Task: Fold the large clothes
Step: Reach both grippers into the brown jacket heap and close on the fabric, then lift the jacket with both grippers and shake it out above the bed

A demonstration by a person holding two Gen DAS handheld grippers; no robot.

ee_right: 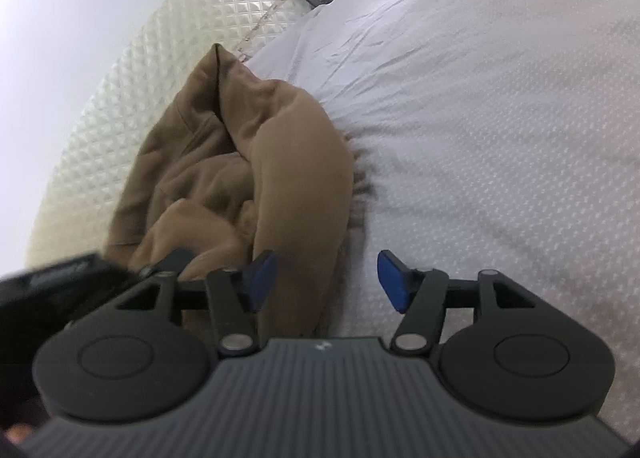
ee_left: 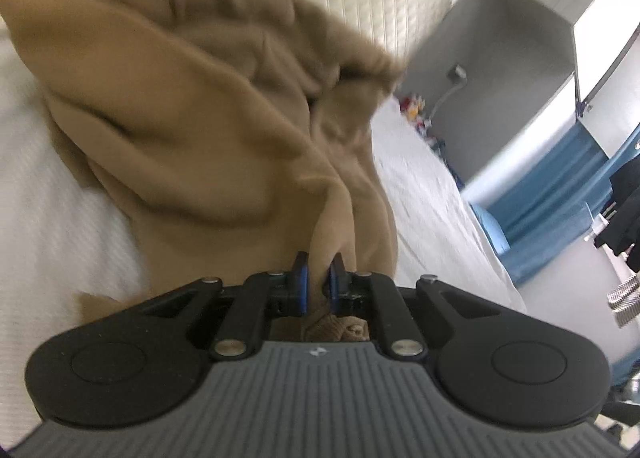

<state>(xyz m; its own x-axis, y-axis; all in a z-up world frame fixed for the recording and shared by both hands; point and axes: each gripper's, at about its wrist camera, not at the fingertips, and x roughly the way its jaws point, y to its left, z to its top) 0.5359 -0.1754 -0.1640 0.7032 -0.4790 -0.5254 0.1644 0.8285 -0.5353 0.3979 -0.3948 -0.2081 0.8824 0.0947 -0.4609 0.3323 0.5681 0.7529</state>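
The left tool point(ee_left: 318, 278) is clenched on a fold of the tan garment point(ee_left: 180, 130), which lies bunched on the white bed point(ee_left: 432, 202) near the quilted headboard point(ee_right: 160, 58). The right tool point(ee_right: 326, 278) is released, its pads spread over the garment's edge and the sheet.

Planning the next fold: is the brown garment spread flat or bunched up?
Bunched up. The garment lies crumpled in deep folds on the bed, one part pinched by the left gripper.

Garment point(ee_right: 240, 178) bunched on bed point(ee_right: 480, 118), headboard point(ee_right: 160, 58) behind, left claw point(ee_left: 318, 278) clamping its fold
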